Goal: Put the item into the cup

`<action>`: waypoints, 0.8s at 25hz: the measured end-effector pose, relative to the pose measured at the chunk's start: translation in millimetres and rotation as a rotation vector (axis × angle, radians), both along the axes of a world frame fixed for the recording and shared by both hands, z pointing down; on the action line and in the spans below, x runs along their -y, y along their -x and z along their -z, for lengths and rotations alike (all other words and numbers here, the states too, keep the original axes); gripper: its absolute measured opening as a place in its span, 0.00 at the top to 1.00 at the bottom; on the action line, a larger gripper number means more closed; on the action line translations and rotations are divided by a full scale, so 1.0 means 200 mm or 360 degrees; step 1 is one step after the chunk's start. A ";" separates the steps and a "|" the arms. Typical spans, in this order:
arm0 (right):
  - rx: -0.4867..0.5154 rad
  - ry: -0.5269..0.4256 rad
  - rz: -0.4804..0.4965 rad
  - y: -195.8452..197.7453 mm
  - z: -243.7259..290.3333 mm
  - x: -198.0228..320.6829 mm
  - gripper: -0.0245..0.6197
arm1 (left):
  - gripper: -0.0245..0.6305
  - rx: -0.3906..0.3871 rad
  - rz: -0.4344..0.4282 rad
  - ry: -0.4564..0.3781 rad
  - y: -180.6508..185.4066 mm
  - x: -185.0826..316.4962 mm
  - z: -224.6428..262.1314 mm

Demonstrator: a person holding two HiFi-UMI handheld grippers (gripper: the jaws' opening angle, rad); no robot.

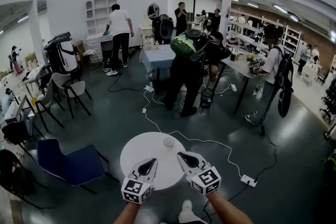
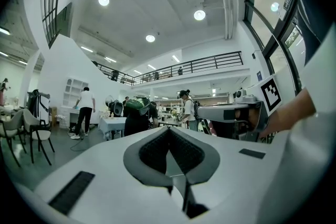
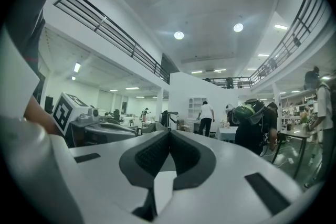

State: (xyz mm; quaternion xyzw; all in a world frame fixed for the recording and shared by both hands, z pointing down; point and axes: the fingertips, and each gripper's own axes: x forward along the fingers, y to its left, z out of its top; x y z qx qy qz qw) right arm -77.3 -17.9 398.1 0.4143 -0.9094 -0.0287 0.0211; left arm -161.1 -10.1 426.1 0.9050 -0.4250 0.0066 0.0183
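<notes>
Left gripper (image 1: pixel 147 167) and right gripper (image 1: pixel 187 159) both pinched tight on nothing, side by side, tips over the near edge of a round table (image 1: pixel 137 152) — cup (image 1: pixel 168 142) stands just ahead, between the tips, nearer the right one — blue chair (image 1: pixel 73 163) off left.

1. The white right gripper (image 3: pixel 169 136) with dark grey ribbed pads (image 3: pixel 152 155) has its jaws pressed together, with nothing between them.
2. The white left gripper (image 3: pixel 131 130), bearing a black-and-white marker cube, sits at its left.
3. Beyond, a person in a white shirt (image 3: pixel 205 112) stands with their back turned.
</notes>
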 end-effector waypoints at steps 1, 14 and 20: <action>0.0004 0.0000 -0.0003 0.01 0.00 -0.01 0.94 | 0.94 0.0000 -0.0003 0.0005 0.01 -0.02 -0.01; 0.0041 -0.0004 0.0001 0.02 0.05 -0.08 0.94 | 0.94 -0.0008 0.0013 0.0005 0.02 -0.10 0.05; 0.0045 -0.0004 0.0012 -0.08 0.09 -0.07 0.94 | 0.94 -0.0033 0.0038 0.0013 -0.06 -0.11 0.09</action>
